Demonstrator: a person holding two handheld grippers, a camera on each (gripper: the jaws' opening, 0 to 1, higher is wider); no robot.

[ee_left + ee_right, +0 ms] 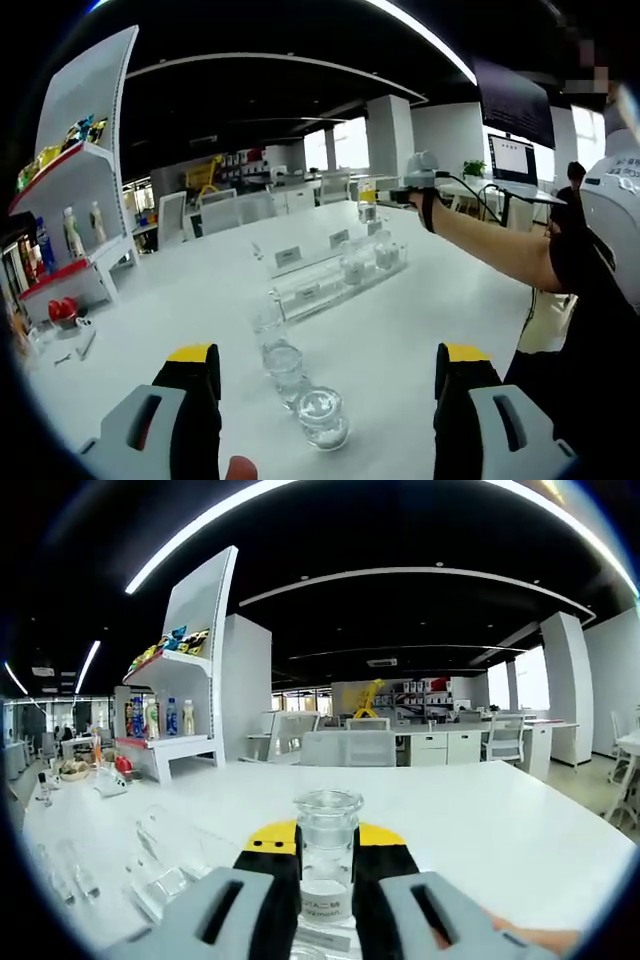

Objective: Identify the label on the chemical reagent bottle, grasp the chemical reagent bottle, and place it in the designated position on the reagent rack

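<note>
Several clear glass reagent bottles stand in a row on the white table (180,290), the nearest one (322,416) between the jaws of my left gripper (330,355), which is open and holds nothing. Beyond them lies a clear acrylic reagent rack (335,280) with small labels and a few bottles in it. A person's arm carries my right gripper (398,196) above the rack's far end. In the right gripper view, that gripper (327,842) is shut on a clear bottle (327,850) with a white label low on its front. The rack (160,872) lies below, to the left.
A white shelf unit (78,215) with drink bottles stands at the table's left end, also seen as the shelf (172,712). A red object (62,310) and small tools lie near it. A monitor (512,158), desks and chairs stand behind.
</note>
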